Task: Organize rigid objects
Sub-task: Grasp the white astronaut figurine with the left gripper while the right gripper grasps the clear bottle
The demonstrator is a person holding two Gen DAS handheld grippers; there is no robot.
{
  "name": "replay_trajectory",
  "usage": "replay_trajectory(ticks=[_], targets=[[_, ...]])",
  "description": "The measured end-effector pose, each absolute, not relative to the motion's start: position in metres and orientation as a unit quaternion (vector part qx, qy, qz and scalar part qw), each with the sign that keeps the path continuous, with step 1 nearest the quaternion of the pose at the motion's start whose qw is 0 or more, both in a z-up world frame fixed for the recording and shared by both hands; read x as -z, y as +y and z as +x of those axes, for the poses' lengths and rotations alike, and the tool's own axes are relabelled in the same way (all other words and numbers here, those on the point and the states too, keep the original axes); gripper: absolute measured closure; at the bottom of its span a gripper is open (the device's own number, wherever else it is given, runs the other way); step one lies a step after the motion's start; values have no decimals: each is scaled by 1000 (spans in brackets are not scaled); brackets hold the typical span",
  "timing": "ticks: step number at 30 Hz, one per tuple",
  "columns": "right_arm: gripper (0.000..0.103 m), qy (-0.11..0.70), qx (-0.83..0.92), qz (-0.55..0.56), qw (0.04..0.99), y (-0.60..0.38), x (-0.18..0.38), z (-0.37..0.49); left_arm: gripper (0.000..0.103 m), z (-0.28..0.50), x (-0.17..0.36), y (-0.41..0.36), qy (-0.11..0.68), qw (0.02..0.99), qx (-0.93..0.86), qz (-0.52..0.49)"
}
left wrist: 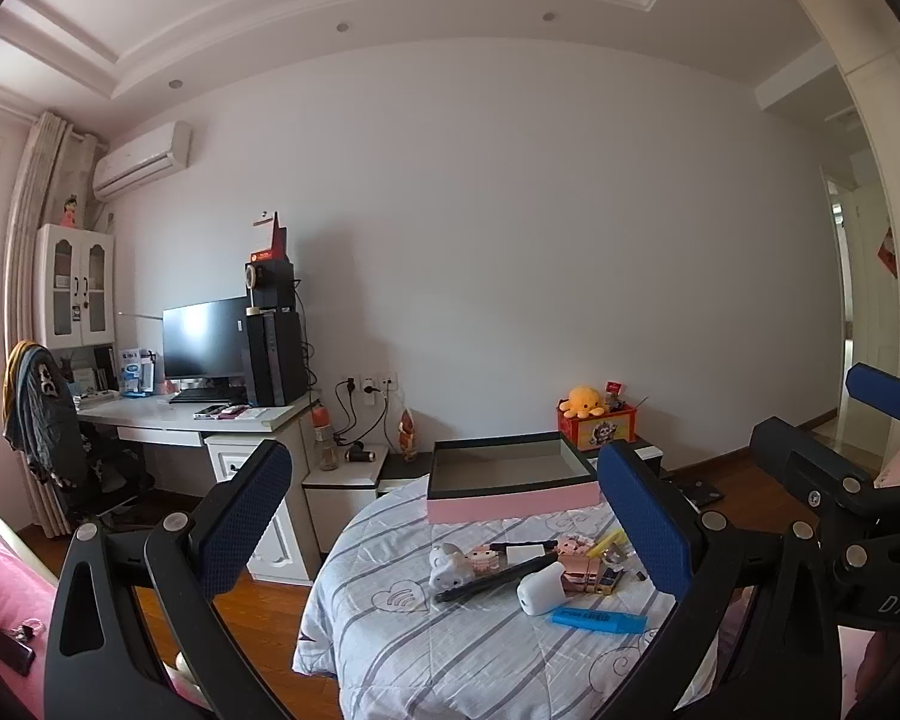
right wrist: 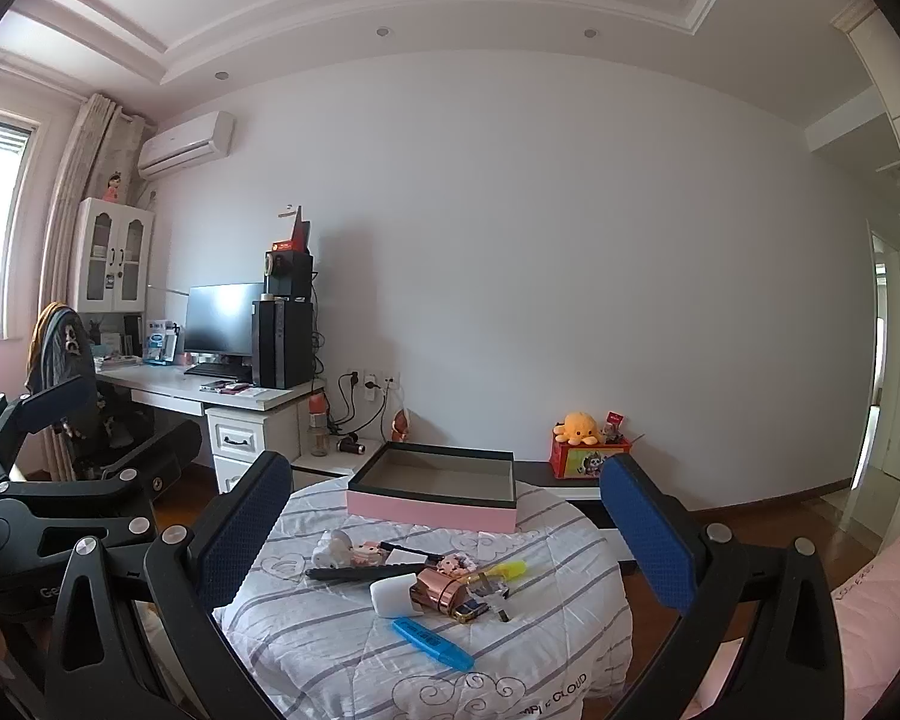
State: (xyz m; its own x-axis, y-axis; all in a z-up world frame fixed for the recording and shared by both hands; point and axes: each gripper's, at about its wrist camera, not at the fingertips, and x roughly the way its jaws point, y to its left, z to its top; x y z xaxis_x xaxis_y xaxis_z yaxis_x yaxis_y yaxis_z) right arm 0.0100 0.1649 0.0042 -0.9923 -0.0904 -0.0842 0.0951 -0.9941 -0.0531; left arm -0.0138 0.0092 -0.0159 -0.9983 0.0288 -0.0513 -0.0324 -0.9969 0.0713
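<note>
A round table under a grey-striped quilt (left wrist: 390, 648) (right wrist: 342, 648) carries a heap of small items: a blue highlighter (left wrist: 599, 619) (right wrist: 432, 643), a white case (left wrist: 540, 588) (right wrist: 393, 595), a black stick (left wrist: 495, 579) (right wrist: 354, 573), a yellow marker (right wrist: 507, 570), a rose-gold box (right wrist: 435, 594) and small figurines (left wrist: 450, 564). Behind them an open pink box with a dark rim (left wrist: 510, 474) (right wrist: 435, 489) holds nothing. My left gripper (left wrist: 444, 516) and right gripper (right wrist: 444, 522) both hover open in front of the table, holding nothing.
A red box with a yellow octopus plush (left wrist: 588, 414) (right wrist: 582, 441) stands behind the table. At the left are a white desk (left wrist: 210, 420) with a monitor and PC tower, and a chair (left wrist: 54, 438). A doorway (right wrist: 882, 360) opens at the right; pink bedding (left wrist: 6, 618) lies near.
</note>
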Motion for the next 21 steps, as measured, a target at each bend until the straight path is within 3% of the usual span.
replay_trajectory(ticks=[6,21], targets=[[0,35,995,80,37,174,21,-26,0,-60,46,19,45,31,-996,-77],[0,9,956,293,26,221,162,-168,0,-222,193,7,42,6,-946,-321]])
